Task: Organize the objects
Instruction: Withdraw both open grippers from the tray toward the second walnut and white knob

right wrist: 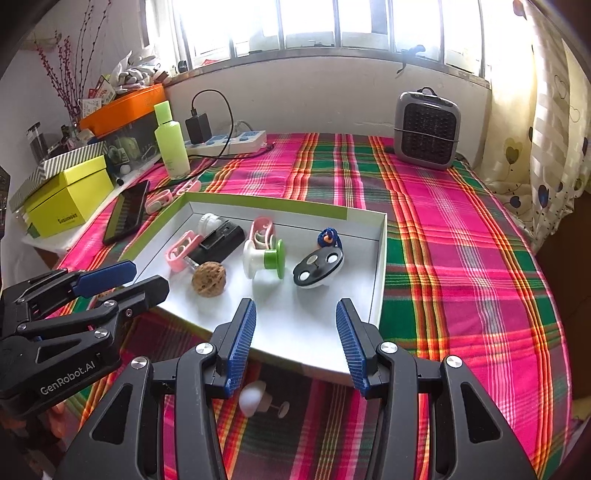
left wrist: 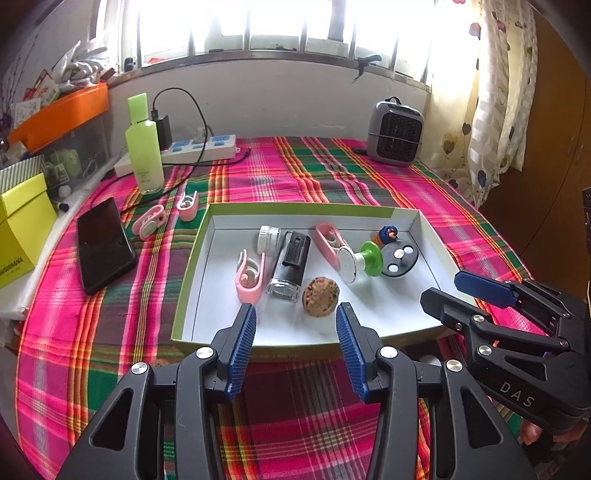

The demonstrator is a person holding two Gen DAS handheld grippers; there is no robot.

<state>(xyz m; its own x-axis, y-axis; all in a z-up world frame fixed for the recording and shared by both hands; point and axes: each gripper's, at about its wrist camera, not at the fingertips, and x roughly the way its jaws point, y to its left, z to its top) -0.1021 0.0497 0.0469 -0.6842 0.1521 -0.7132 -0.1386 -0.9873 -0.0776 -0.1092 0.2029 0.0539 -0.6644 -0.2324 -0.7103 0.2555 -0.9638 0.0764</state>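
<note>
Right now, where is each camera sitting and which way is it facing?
Left wrist: on the left gripper, angled down over the near edge of the white tray toward the window; its own open fingers show, with the right gripper at right.
Right wrist: on the right gripper, aimed likewise from further right; its own open fingers show, with the left gripper at left.
Shared: tray, walnut, green bottle, small heater.

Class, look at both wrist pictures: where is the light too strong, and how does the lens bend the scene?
Left wrist view: the window is blown out white; the tray edges bow. Right wrist view: the same glare at the window, dark corners, the tablecloth stripes curve.
</note>
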